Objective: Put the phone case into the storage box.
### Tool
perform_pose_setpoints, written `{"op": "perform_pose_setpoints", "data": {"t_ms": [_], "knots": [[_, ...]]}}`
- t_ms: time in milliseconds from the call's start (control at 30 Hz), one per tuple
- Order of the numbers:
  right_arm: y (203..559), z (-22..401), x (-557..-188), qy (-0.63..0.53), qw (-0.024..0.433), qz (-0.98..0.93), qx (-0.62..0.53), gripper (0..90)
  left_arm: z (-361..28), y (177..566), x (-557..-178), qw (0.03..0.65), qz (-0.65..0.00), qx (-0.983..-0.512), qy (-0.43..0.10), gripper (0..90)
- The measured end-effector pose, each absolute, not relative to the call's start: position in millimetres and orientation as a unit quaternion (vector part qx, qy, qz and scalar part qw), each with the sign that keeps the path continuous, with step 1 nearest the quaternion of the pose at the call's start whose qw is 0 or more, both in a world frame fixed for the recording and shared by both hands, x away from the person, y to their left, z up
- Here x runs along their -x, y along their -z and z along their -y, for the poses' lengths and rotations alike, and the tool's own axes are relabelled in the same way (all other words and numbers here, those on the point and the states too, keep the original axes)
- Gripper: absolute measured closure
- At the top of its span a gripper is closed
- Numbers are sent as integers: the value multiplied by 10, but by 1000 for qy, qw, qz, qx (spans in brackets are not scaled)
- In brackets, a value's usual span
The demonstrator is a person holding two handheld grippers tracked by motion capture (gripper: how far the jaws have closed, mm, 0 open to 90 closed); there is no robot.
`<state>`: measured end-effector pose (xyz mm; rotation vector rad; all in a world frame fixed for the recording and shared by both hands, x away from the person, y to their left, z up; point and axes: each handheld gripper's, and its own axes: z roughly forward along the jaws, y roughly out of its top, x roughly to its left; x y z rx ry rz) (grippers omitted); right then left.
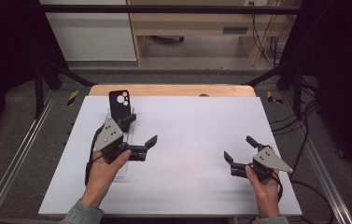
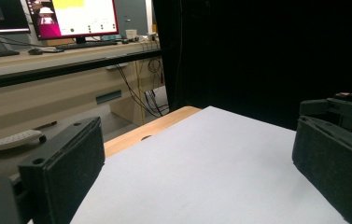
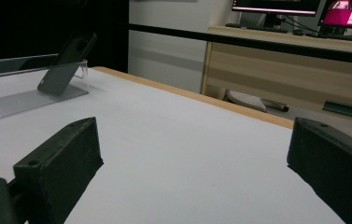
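Observation:
A black phone case (image 1: pixel 119 103) with camera holes leans upright on a clear acrylic stand (image 1: pixel 122 169) at the back left of the white sheet. My left gripper (image 1: pixel 141 130) hovers just right of the stand, open, with nothing between its jaws. My right gripper (image 1: pixel 239 148) rests at the front right, open and empty too. The right gripper view looks past that gripper (image 3: pixel 192 172) to the phone case (image 3: pixel 66 63) and the stand (image 3: pixel 33 95) far off at the left. The left gripper view looks over bare sheet beyond the left gripper (image 2: pixel 197 172), with the right gripper (image 2: pixel 346 109) at the far right.
The white sheet (image 1: pixel 187 140) covers a wooden table (image 1: pixel 173 90) whose far edge shows. Metal rails (image 1: pixel 19 154) run along both sides. Desks with monitors (image 2: pixel 71 18) and cables stand beyond the table.

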<state>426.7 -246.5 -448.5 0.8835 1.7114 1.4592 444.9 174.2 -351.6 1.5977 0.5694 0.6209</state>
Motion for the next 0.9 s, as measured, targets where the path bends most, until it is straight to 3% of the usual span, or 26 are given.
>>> {"op": "perform_pose_setpoints", "data": {"t_ms": [900], "knots": [[4479, 2471, -4237, -566, 352, -664, -338, 32, -1744, 3730, -4281, 624, -233, -700, -257, 14]]}}
